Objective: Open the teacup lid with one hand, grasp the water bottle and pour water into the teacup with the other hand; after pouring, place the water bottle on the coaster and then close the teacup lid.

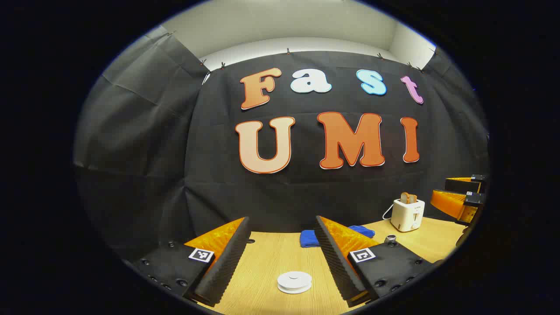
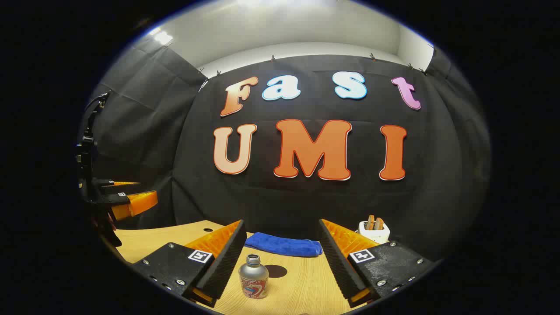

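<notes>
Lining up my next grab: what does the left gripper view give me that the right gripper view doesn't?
Left gripper view: a white round disc lying on the table, framed between the fingers of the open left gripper. Right gripper view: a small silver bottle standing upright between the fingers of the open right gripper. Both: the blue cloth and the toaster at the back.

Lighting from overhead — bright white ceiling strip, glare hot spot at top left in right gripper view. Worktop (image 2: 306, 280) evenly lit; water bottle (image 2: 253, 277) casts a soft shadow behind-right. Both views sharp at centre, strong fisheye bending twd edges.
</notes>
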Motion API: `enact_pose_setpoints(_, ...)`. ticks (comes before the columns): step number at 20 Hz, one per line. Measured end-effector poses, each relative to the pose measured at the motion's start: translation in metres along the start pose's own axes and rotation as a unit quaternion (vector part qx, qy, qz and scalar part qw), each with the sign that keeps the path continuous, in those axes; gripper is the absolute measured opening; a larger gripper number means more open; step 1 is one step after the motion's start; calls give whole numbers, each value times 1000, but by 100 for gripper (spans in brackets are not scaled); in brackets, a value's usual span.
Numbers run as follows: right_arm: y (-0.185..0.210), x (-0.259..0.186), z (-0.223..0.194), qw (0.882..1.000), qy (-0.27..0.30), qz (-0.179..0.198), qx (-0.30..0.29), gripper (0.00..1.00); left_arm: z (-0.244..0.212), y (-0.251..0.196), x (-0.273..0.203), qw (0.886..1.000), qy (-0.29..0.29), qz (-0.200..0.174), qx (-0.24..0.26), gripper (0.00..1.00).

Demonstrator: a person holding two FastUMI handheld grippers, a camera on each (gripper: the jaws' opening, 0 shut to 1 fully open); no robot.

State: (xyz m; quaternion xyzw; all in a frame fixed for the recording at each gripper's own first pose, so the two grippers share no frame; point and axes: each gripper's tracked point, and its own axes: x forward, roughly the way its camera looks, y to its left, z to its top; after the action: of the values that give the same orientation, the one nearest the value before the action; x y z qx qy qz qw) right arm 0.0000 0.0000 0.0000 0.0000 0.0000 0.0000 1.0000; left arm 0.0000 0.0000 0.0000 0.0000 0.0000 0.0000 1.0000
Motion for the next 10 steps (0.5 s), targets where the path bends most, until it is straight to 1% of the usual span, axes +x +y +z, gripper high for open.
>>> enact_pose_setpoints(2,-1,0,1,1000,0,-2,2,98,2,1,0,1000,0,1,0,100)
enact_pose_setpoints(5,0,-1,2,1000,3,-1,10,98,0,0,1,1000,1,0,0,100)
enact_pose_setpoints(6,-1,0,2,1000,4,0,14,98,0,0,1,1000,1,-1,0,97)
enact_pose_setpoints(7,-1,0,3,1000,4,0,19,98,0,-1,1,1000,0,-1,1,97)
enact_pose_setpoints(8,-2,-1,4,1000,2,0,23,98,1,0,1,1000,0,-2,1,100)
enact_pose_setpoints(10,-3,-1,7,1000,-2,0,25,98,3,-1,3,1000,0,-2,2,94)
